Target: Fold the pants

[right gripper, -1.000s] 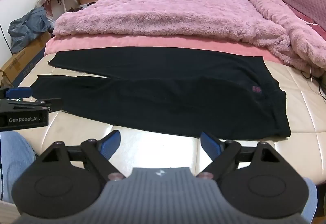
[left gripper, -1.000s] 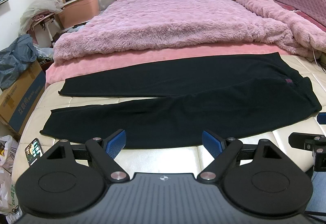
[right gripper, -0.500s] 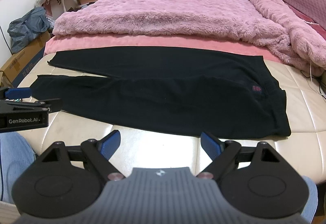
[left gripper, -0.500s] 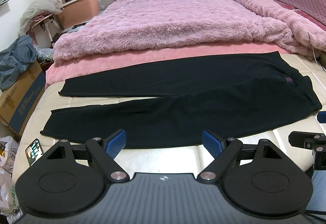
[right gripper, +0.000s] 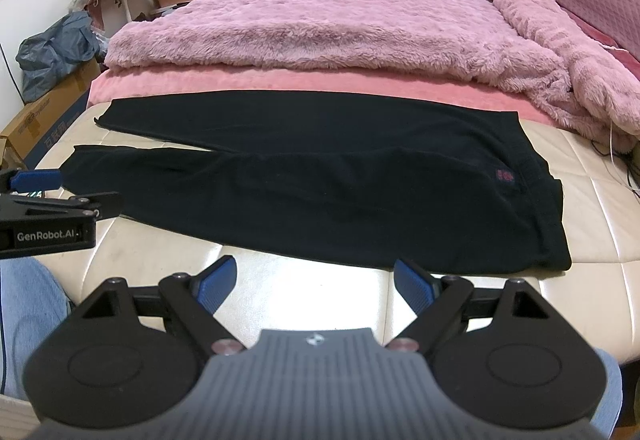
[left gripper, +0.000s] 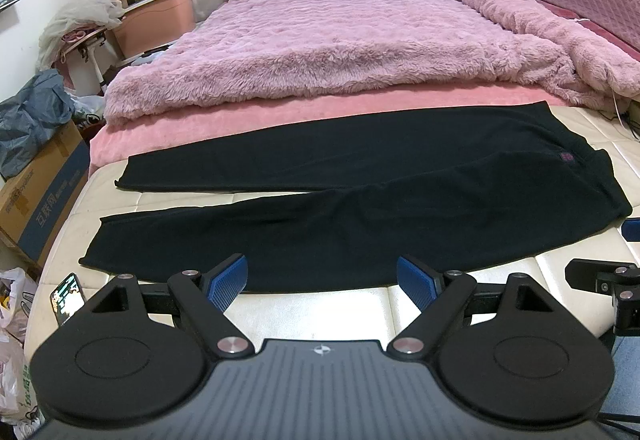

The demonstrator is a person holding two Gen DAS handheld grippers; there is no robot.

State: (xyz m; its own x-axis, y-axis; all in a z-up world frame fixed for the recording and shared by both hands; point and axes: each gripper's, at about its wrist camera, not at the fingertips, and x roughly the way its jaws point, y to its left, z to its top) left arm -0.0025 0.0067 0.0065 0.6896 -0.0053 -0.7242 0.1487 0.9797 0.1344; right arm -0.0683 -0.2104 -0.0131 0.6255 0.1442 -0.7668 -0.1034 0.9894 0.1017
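Pants (left gripper: pixel 360 208) flat on bed (left gripper: pixel 320 304), both claws spread, empty

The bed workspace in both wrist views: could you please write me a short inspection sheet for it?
Surface: cream quilted mattress, bare at the near edge.
Job's things: black pants lie flat and unfolded, legs spread apart toward the left, waistband to the right.
Clutter: a phone with a lit screen rests at the mattress's left corner; a pink fluffy blanket is heaped just behind the pants.
Grippers: left gripper and right gripper are both open, short of the pants' near edge, holding nothing.
Cables: a white cable hangs at the right, beside the blanket.
Surroundings: cardboard box, storage bin and bags at the left.
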